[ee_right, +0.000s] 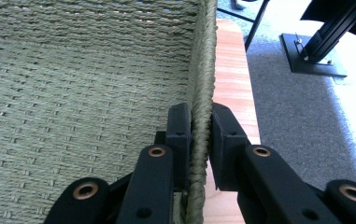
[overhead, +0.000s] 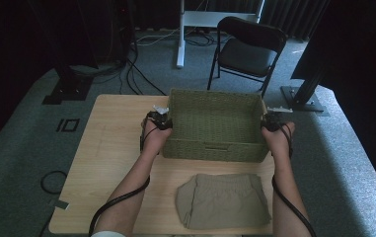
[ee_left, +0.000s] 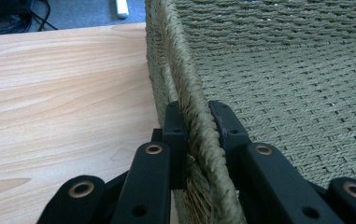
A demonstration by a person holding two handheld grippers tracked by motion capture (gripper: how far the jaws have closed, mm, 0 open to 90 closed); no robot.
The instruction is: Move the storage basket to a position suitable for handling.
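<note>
A wooden desk is seen in the high view, with a green woven basket at its middle and folded khaki shorts laid just in front. The basket's left wall is pinched by the left claw, closed on the rim. The right wall is clamped likewise by the right claw, detail given in the gripper views.

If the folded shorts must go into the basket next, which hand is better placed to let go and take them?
Probably the right. Both tongs, left and right, clamp opposite walls of the basket, equally busy. The shorts lie toward the table's right half, beside the right forearm.
</note>
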